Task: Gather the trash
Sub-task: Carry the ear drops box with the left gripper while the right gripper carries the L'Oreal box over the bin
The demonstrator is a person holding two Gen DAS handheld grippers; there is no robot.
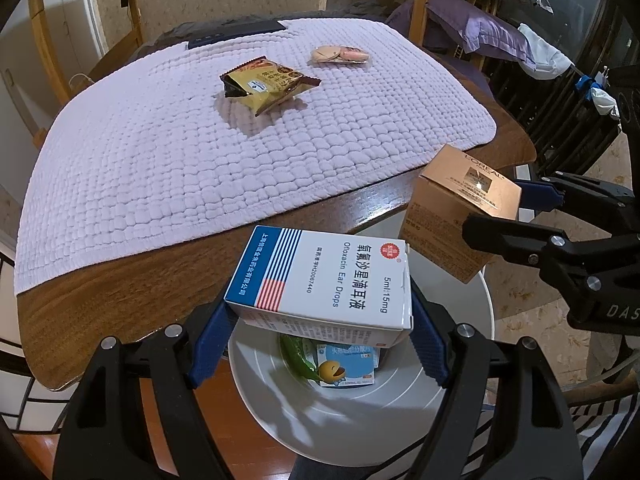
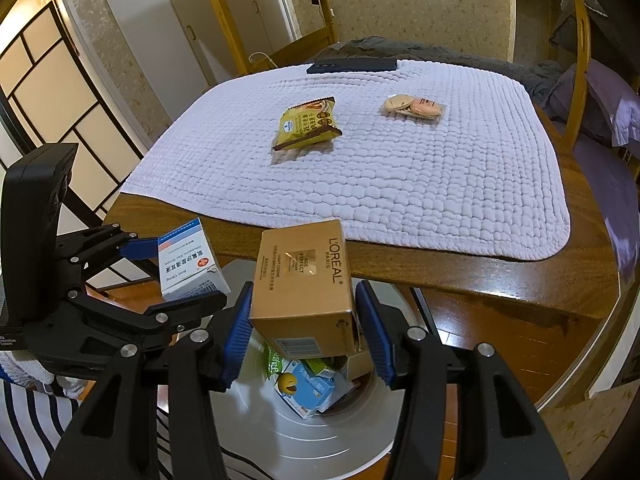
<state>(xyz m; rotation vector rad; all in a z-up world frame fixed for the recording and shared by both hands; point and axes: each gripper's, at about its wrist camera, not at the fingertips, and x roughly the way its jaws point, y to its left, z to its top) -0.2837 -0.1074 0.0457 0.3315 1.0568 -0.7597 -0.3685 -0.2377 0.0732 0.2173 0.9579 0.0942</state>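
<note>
My left gripper [image 1: 320, 344] is shut on a white and blue ear-drops box [image 1: 324, 280] and holds it over the white trash bin [image 1: 360, 420]. My right gripper [image 2: 306, 336] holds a tan L'Oreal box [image 2: 304, 280] over the same bin [image 2: 320, 440]; a small gap shows at its right pad. The bin holds a blue carton [image 2: 310, 392] and a green packet [image 1: 298, 356]. On the mat lie a yellow snack wrapper [image 1: 268, 82] [image 2: 308, 122] and a clear packet of round biscuits [image 1: 340, 55] [image 2: 414, 107]. Each gripper shows in the other's view.
A lilac quilted mat [image 1: 200, 152] covers the wooden table [image 1: 120, 300]. A dark phone-like slab [image 1: 236, 34] lies at the mat's far edge. Wooden bed frames and purple bedding [image 1: 480, 28] stand behind. A striped cloth [image 2: 32, 420] is at lower left.
</note>
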